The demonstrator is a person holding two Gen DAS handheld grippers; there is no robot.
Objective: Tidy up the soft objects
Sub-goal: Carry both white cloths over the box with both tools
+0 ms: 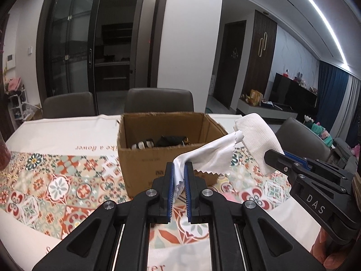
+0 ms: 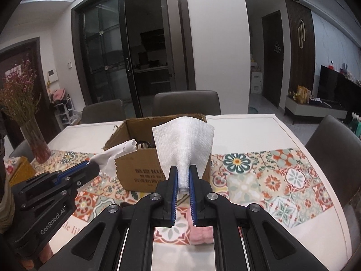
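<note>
Cloths, 2: my left gripper [image 1: 179,169] jaws clamp the zigzag-edged white cloth [image 1: 212,155], right gripper [image 2: 183,174] jaws clamp the waffle-weave cloth [image 2: 183,142], both near the cardboard box [image 2: 137,169] on the tabletop [image 2: 259,135].

My right gripper [image 2: 183,176] hides most of a pink thing [image 2: 201,233] on the tabletop [image 2: 248,131], the dark things [image 1: 168,142] deep in the box [image 1: 144,158] are too dim to name, and its printed lettering [image 2: 146,174] is too blurred to read.
</note>
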